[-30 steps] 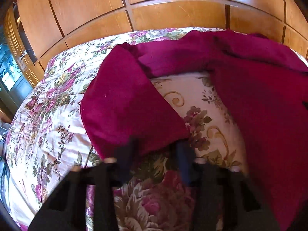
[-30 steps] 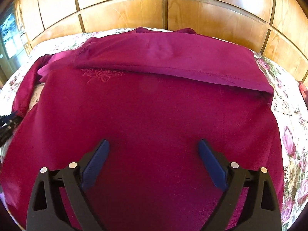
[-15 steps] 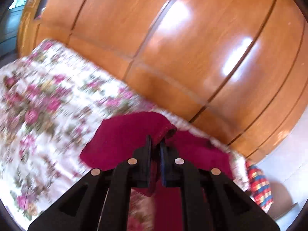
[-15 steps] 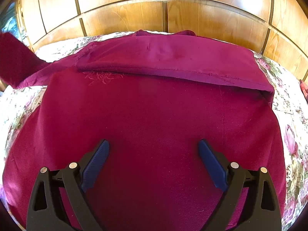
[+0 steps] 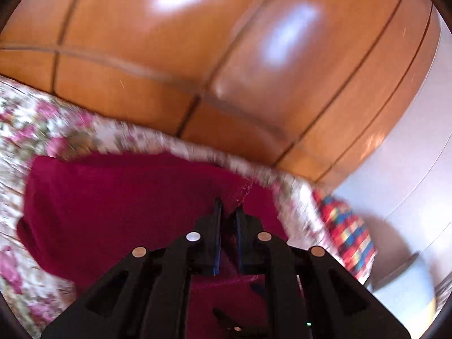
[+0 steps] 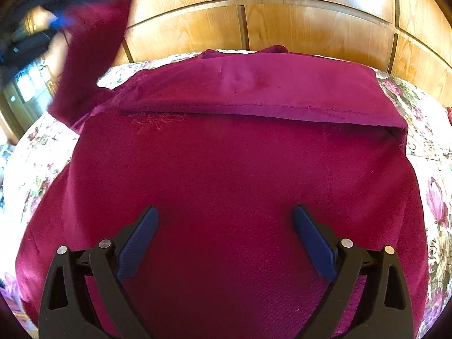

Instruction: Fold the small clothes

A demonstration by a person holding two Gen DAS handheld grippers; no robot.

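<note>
The left gripper (image 5: 228, 212), clamped on a sleeve (image 6: 93, 42) of the crimson garment (image 6: 226, 186), has carried it higher and farther across than half a second ago. The right gripper (image 6: 226, 226) still hovers wide apart over the garment on the floral bed (image 6: 435, 197), gripping nothing.

Right claw (image 6: 226, 238) gapes above crimson garment (image 6: 226, 169); left claw (image 6: 60, 21) lifts its sleeve (image 6: 93, 48).
</note>
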